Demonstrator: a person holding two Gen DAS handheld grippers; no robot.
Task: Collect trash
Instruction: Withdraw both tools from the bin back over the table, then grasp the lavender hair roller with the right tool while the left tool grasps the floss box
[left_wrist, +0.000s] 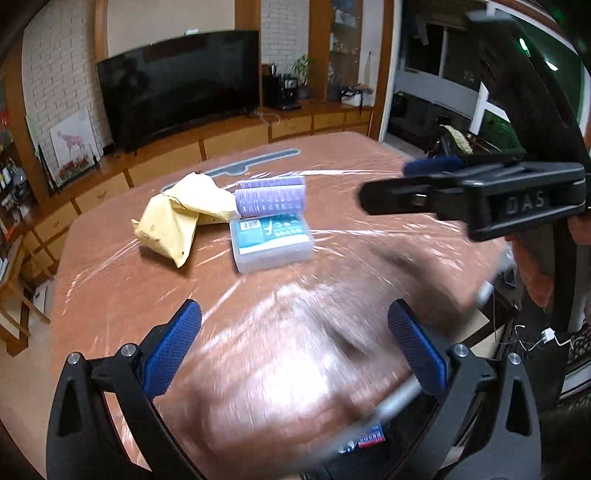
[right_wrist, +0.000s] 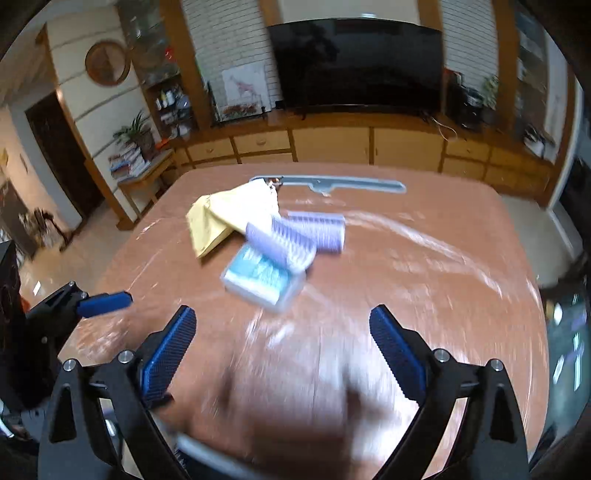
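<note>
Left gripper (left_wrist: 295, 343): jaws spread wide, nothing between the blue pads, held above the near part of the table.
Right gripper (right_wrist: 282, 349): jaws wide apart, empty, also above the near table; in the left wrist view its black body shows at the right.
Table (left_wrist: 110, 280): brown top under clear plastic film, blurred near the cameras.
Envelope (left_wrist: 177, 218): crumpled yellow padded one, far left of the pile, lying on the table.
Box (left_wrist: 271, 238): clear plastic with a teal label, flat on the table just right of the envelope.
Purple pack (left_wrist: 271, 199): resting on the far edge of the box, touching the envelope.
Grey strip (right_wrist: 328, 183): long, lying beyond the pile near the far edge.
TV (right_wrist: 354, 62): dark screen on the wooden cabinet behind the table.
</note>
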